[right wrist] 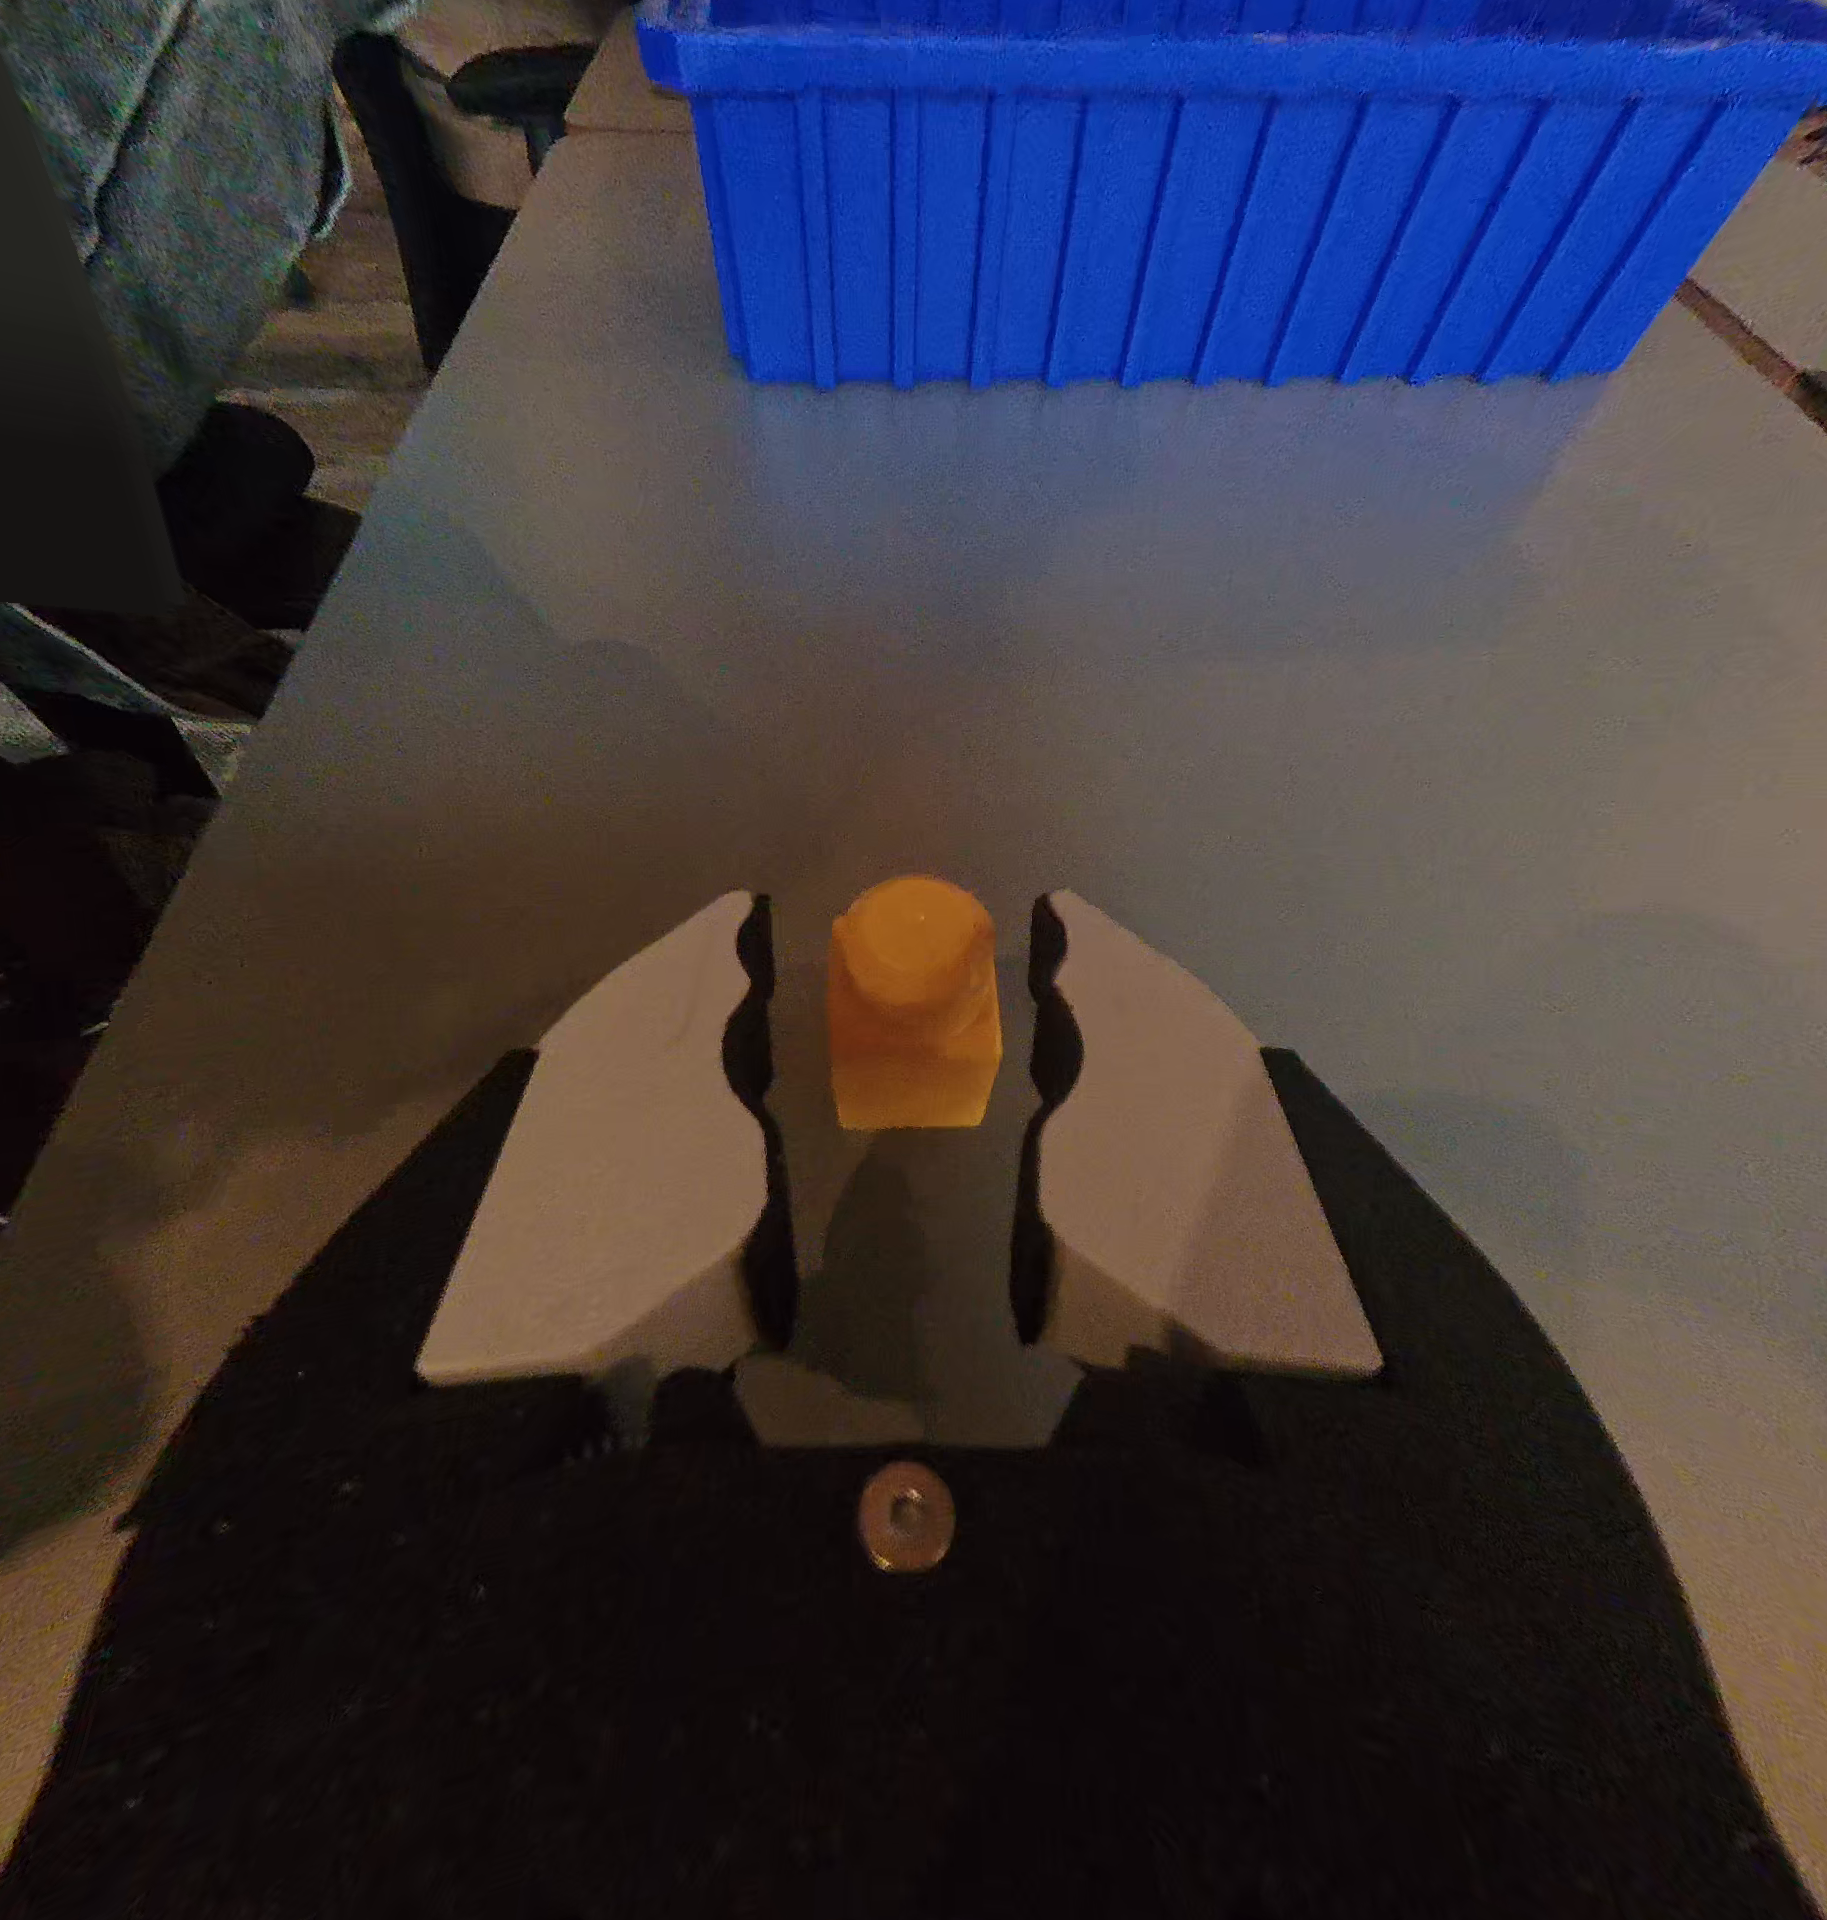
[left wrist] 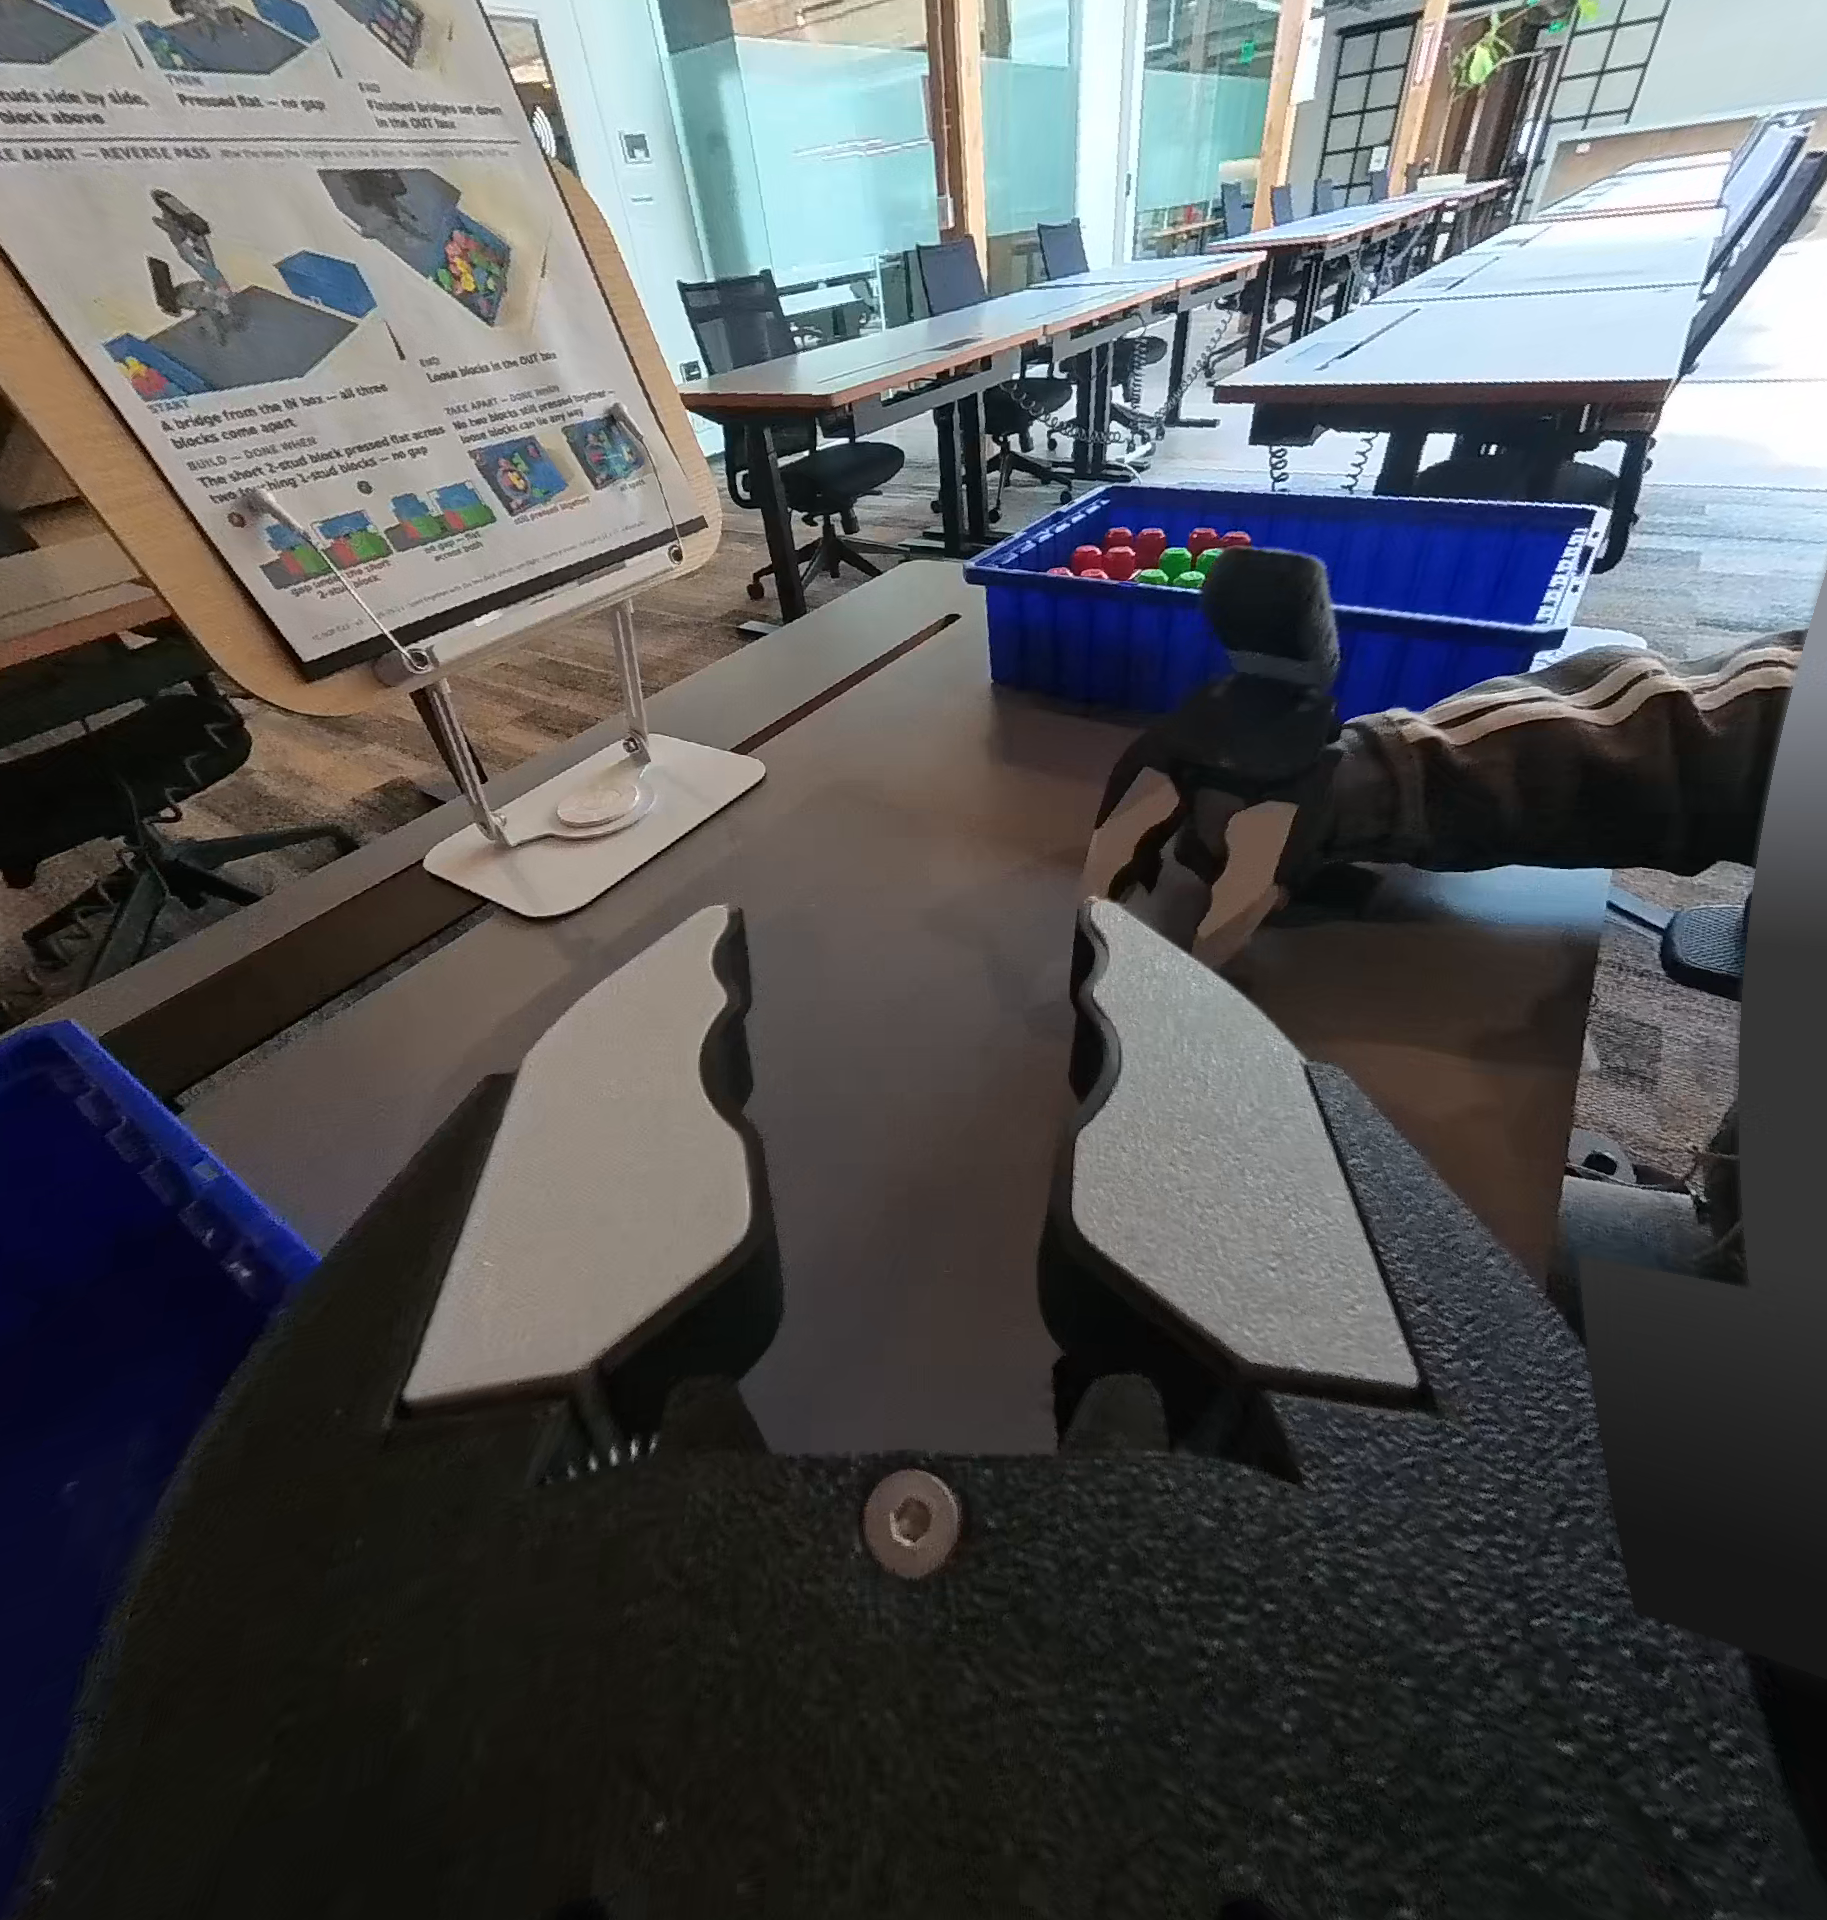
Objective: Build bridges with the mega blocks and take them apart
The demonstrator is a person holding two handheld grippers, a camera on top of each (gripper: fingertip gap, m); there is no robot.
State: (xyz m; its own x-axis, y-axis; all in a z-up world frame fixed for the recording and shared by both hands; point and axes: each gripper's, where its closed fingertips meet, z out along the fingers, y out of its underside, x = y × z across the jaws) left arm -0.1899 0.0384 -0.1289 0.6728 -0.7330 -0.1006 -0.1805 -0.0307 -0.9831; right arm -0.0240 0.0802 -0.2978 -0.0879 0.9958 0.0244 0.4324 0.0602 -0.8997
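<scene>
An orange one-stud block [right wrist: 911, 1023] stands upright on the grey table [right wrist: 1096, 644]. My right gripper [right wrist: 898, 902] is open, with a finger on each side of the block and a small gap on both sides. My left gripper [left wrist: 909, 914] is open and empty, low over the dark table [left wrist: 888, 790]. The left wrist view also shows the right gripper [left wrist: 1163, 906] just beyond my left gripper's right finger, tips down at the table, held by a sleeved arm [left wrist: 1574, 758]. The orange block is hidden in that view.
A blue bin [left wrist: 1428, 634] holding red and green blocks [left wrist: 1148, 561] stands at the table's far right. Another blue bin [left wrist: 78, 1299] is at the near left, and it also shows ahead in the right wrist view [right wrist: 1231, 218]. An instruction sheet on a metal stand [left wrist: 576, 800] stands at the left. The gap from one gripper's tips to the other's is roughly 25 cm.
</scene>
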